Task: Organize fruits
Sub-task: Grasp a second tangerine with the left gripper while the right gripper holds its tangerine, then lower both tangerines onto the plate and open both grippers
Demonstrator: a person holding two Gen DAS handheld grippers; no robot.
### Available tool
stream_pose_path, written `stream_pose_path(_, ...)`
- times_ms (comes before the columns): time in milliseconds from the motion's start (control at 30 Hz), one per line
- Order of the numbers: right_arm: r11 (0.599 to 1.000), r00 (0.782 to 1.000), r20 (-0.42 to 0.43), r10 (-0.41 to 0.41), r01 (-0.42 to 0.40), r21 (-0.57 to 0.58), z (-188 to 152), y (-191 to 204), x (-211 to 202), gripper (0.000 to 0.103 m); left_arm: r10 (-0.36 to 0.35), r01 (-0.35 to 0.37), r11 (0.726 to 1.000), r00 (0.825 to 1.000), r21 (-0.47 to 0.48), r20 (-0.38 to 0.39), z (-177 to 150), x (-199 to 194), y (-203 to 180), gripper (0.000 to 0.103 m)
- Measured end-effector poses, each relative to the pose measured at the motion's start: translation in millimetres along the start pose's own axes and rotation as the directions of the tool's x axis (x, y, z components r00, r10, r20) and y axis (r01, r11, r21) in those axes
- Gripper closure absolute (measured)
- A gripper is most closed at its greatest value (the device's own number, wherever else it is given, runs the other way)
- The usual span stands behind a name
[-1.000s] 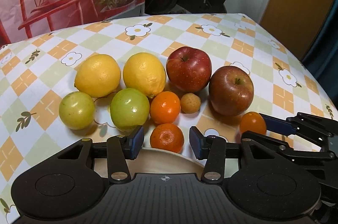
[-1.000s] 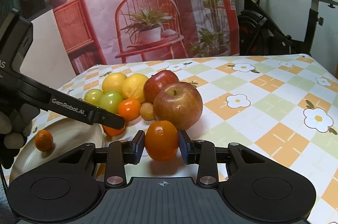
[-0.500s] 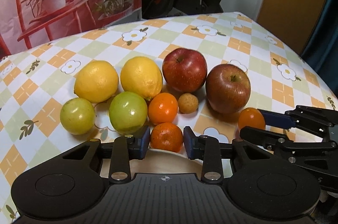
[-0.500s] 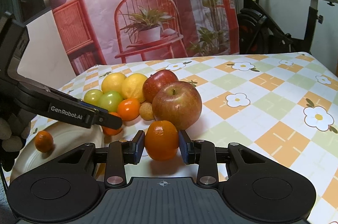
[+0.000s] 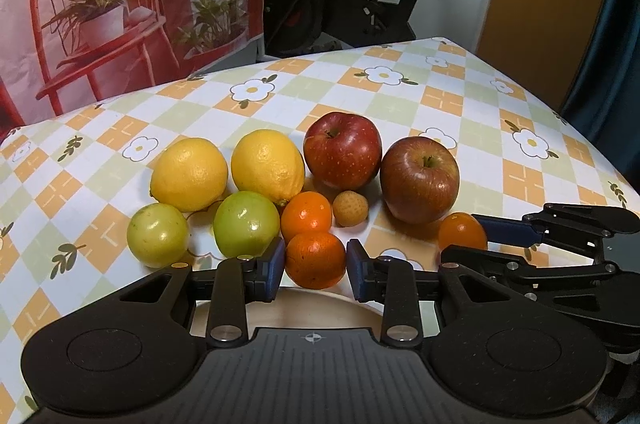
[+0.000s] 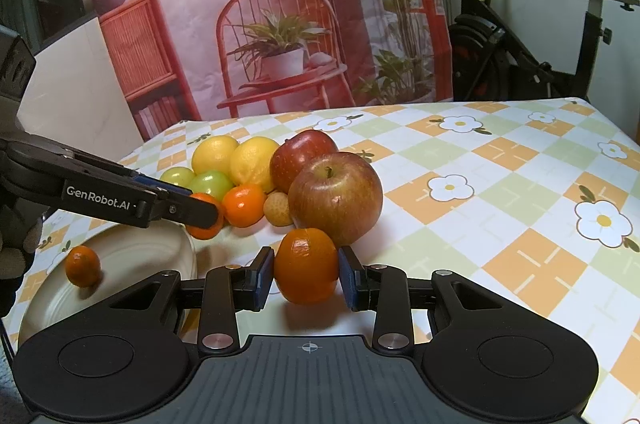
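Observation:
My left gripper [image 5: 315,266] is shut on a tangerine [image 5: 315,259] at the front of the fruit cluster, its blue pads against both sides. The tangerine rests on the tablecloth just beyond a cream plate [image 6: 132,256]. In the right wrist view the left gripper [image 6: 200,212] reaches in from the left over the plate's far edge. My right gripper [image 6: 306,278] is shut on an orange [image 6: 306,266] that sits on the table in front of a reddish-green apple [image 6: 335,198]. One small tangerine [image 6: 83,266] lies on the plate.
Behind the held fruits lie two lemons [image 5: 188,174], two green fruits [image 5: 246,224], another tangerine [image 5: 306,216], a small tan fruit [image 5: 351,209] and a red apple [image 5: 342,150]. The flowered tablecloth [image 6: 500,184] runs to the right. An exercise bike [image 6: 520,44] stands beyond the table.
The left jaws have closed in from a wide gap onto the front tangerine. The right gripper and its orange have stayed in place.

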State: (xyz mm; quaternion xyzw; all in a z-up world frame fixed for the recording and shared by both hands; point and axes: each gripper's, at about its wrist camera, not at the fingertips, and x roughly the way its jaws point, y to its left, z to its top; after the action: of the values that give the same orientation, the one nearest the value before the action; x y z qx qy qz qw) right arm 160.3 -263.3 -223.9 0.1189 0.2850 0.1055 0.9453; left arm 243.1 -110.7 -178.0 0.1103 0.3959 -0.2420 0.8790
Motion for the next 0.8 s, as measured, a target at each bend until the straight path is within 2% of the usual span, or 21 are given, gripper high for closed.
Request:
stream_pose_path(433,1.000,1.000,-0.006,0.001,-0.001,-0.003,-1,0,1,0.071,0.014,-0.011,0.999,0.998,-0.035,0.065,-15,-44,19,0.068)
stream_pose_path(800,1.000,1.000,-0.008,-0.006,0.006,0.007,1,2,-1,0.071,0.059,-0.045,0.984,0.996,-0.172,0.073,-56,-96,50,0.068)
